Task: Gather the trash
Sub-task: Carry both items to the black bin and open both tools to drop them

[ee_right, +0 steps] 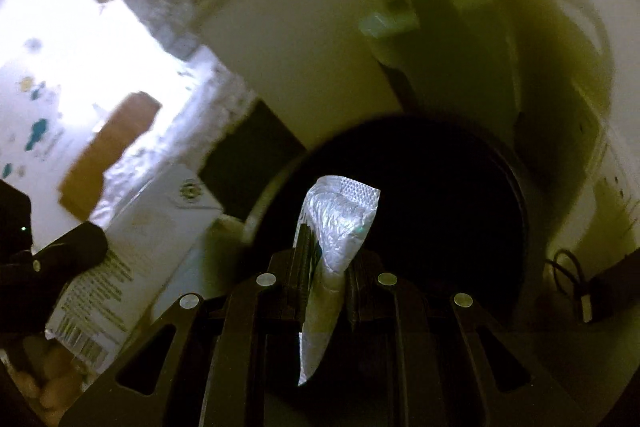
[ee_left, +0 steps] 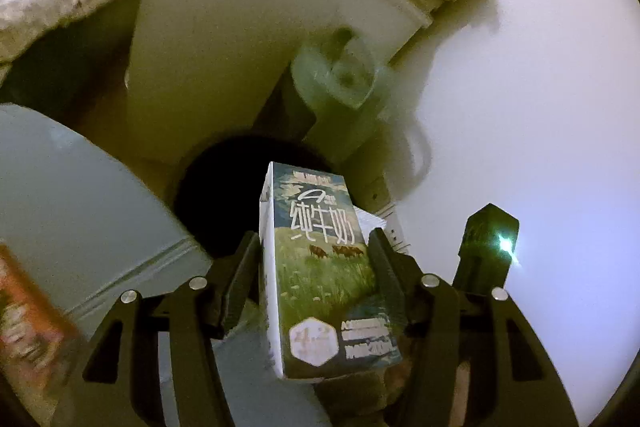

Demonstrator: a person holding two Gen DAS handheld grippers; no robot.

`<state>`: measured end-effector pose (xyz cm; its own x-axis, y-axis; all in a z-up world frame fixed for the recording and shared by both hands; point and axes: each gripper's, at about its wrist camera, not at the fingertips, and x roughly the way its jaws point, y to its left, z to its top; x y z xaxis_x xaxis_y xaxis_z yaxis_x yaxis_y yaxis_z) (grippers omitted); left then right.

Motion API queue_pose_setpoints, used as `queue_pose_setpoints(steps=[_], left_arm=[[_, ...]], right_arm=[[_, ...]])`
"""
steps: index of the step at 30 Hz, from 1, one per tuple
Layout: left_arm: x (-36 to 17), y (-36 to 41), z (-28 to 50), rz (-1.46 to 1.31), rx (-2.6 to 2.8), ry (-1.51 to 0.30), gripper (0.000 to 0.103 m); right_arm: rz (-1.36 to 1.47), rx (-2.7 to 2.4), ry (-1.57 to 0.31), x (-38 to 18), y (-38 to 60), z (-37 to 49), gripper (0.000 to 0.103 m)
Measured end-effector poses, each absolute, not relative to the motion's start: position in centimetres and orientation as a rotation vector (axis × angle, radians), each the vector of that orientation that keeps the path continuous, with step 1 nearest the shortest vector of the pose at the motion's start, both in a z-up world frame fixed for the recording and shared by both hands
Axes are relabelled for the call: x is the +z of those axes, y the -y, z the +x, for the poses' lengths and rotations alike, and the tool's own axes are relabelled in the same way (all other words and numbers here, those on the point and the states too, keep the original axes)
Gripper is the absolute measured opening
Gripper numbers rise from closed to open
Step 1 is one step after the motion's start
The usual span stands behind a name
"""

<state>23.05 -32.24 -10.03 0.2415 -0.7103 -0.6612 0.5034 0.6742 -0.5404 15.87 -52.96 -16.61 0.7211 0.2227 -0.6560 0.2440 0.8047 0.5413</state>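
Note:
My left gripper (ee_left: 314, 239) is shut on a milk carton (ee_left: 320, 267) printed with a green meadow and cows; the pads press on both its sides. Just beyond the carton gapes the dark round mouth of a trash bin (ee_left: 212, 195). My right gripper (ee_right: 328, 259) is shut on a crumpled silver foil wrapper (ee_right: 340, 223), which sticks up over the same black bin opening (ee_right: 440, 187). The carton's white side with its barcode (ee_right: 132, 251) shows at the lower left of the right wrist view, close beside the bin.
A pale panel (ee_left: 208, 47) and a blurred greenish object (ee_left: 340, 75) stand behind the bin. A grey-blue box (ee_left: 80, 187) and an orange packet (ee_left: 28, 307) lie to the left. A brown cardboard piece (ee_right: 108, 155) and a black cable with adapter (ee_right: 592, 291) flank the bin.

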Motion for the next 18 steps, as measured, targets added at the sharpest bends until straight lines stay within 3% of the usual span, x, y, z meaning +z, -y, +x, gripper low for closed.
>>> queue_pose_setpoints(steps=[16, 18], left_arm=[[-14.3, 35.1, 24.6, -0.157, -0.769, -1.130, 0.057], [-14.1, 34.7, 24.5, -0.161, -0.762, -1.129, 0.063]], right_arm=[[0.678, -0.028, -0.898, -19.3, 52.3, 17.5, 0.017], [0.682, -0.033, -0.891, -19.1, 52.2, 17.4, 0.025]])
